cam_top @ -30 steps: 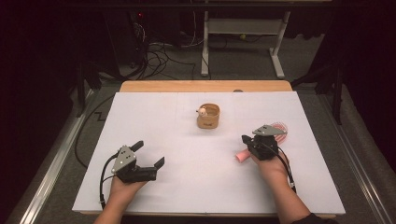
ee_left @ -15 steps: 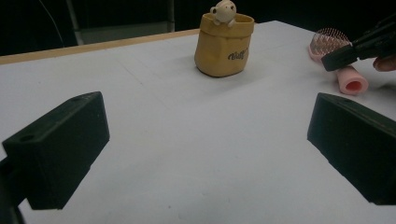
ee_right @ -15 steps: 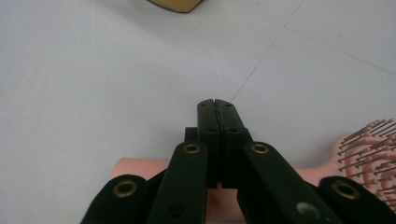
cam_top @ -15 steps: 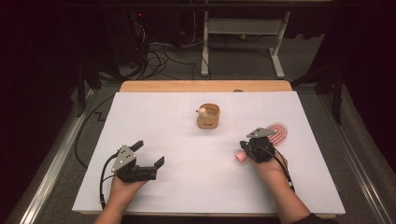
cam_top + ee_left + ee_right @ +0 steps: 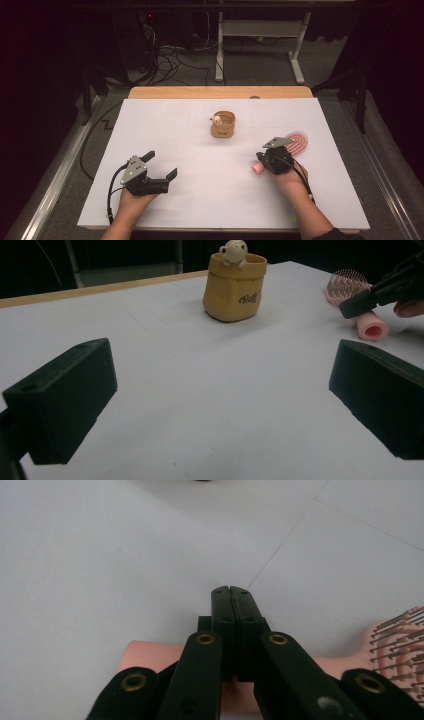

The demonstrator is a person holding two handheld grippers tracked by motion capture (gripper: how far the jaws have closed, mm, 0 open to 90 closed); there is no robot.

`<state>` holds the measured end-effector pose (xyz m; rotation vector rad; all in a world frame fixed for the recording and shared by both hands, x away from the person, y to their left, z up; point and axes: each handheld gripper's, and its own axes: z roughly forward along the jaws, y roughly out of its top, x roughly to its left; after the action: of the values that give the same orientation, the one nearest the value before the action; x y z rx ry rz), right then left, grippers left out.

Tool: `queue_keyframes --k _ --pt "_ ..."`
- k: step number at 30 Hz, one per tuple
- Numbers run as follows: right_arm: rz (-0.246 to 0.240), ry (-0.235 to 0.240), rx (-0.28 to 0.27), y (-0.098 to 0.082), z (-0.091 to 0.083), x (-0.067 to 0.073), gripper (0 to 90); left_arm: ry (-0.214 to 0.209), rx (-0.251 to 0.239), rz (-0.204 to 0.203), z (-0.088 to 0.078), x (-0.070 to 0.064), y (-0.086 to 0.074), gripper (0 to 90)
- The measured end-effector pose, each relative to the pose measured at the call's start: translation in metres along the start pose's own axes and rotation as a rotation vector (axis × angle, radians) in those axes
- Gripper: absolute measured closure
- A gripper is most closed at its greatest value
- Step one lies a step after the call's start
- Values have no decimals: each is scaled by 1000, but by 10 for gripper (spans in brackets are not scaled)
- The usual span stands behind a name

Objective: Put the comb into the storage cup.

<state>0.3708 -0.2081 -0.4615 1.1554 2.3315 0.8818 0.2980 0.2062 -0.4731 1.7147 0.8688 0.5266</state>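
Hairbrush (image 5: 287,149), pink, lies on the right half of the white table (image 5: 200,210), its wire-bristled head pointing toward the far right edge and its hollow handle end toward the person. From the high view the right gripper (image 5: 269,159) sits directly over the handle, so little more than the handle's tip and the ridged head stay visible there. The right gripper view fills in the rest: its two black jaws are pressed flat together with nothing between them, poised just above the pink handle (image 5: 150,657), and the brush's metal bristles (image 5: 400,635) show at the right edge. Whether the jaws touch the handle I cannot tell.

The left gripper (image 5: 162,172) rests near the table's front left, held in the person's left hand (image 5: 131,202), jaws spread wide apart and empty. Its own view looks across the table between those jaws and gives a side-on look at the tan pouch-like holder (image 5: 234,287), with a small pale bear figure (image 5: 234,250) peeking over its rim and dark lettering on its side. That lettering is hidden from above.

A pale wooden strip (image 5: 220,92) borders the table's far edge. Beyond it the room is dark, with grey floor, tangled black cables (image 5: 175,57) and the white legs of a stand (image 5: 260,45).
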Motion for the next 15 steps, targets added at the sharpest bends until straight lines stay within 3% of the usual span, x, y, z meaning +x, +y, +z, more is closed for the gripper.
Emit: queue_keyframes --k 15 --pt "-34 30 12 -1 -5 3 900 4 -5 -2 -4 2 1 0"
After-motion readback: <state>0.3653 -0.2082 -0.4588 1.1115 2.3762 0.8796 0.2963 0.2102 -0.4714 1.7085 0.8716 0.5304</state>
